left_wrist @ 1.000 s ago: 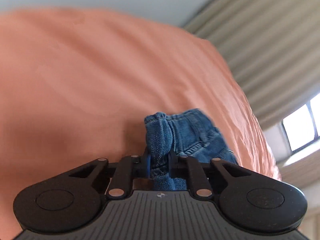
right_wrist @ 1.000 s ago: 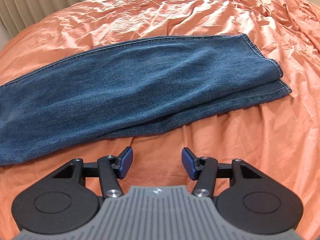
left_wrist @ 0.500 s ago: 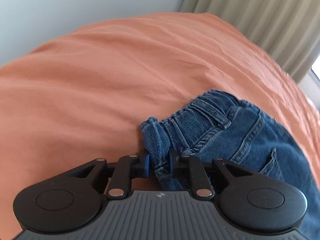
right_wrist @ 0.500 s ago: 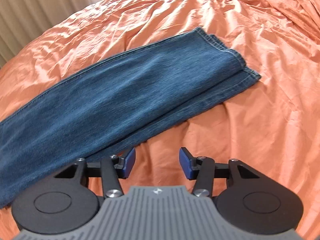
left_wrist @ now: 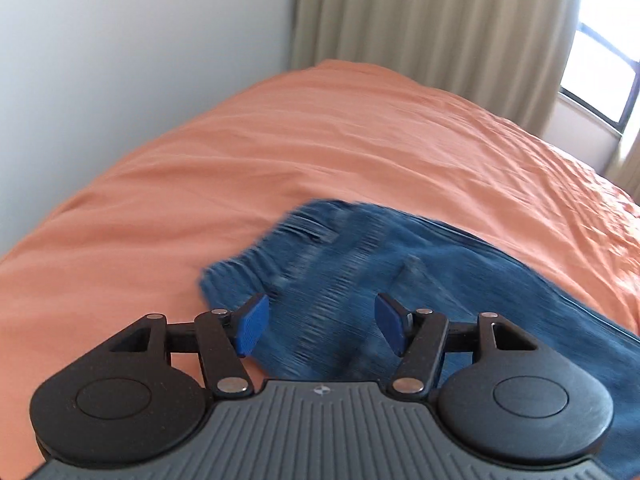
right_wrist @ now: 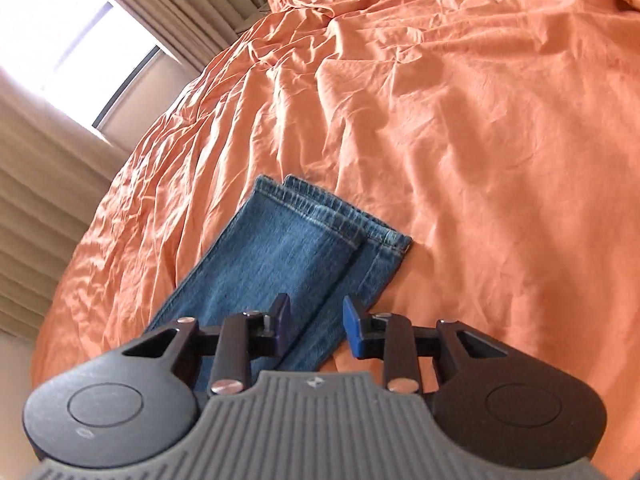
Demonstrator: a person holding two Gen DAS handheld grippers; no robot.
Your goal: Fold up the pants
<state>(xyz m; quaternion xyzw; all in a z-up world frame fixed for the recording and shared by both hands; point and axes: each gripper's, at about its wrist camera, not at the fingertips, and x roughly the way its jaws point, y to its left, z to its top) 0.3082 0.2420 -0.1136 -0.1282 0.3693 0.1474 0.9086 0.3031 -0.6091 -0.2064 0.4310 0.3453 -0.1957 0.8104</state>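
Blue jeans lie on an orange bedsheet, the two legs stacked. The left wrist view shows the waistband end (left_wrist: 320, 252), blurred by motion, flat on the sheet. My left gripper (left_wrist: 318, 326) is open and empty just above it. The right wrist view shows the leg end (right_wrist: 304, 240) with both hems at its far edge. My right gripper (right_wrist: 316, 322) is open, its blue pads apart over the near side edge of the legs, holding nothing.
The wrinkled orange sheet (right_wrist: 480, 120) covers the whole bed. A grey wall (left_wrist: 120, 60) and beige curtains (left_wrist: 420, 20) stand behind the bed, with a window (right_wrist: 80, 40) to the side.
My left gripper opened and let go of the waistband, which now lies flat. My right gripper swung along the legs toward the hems and stayed open.
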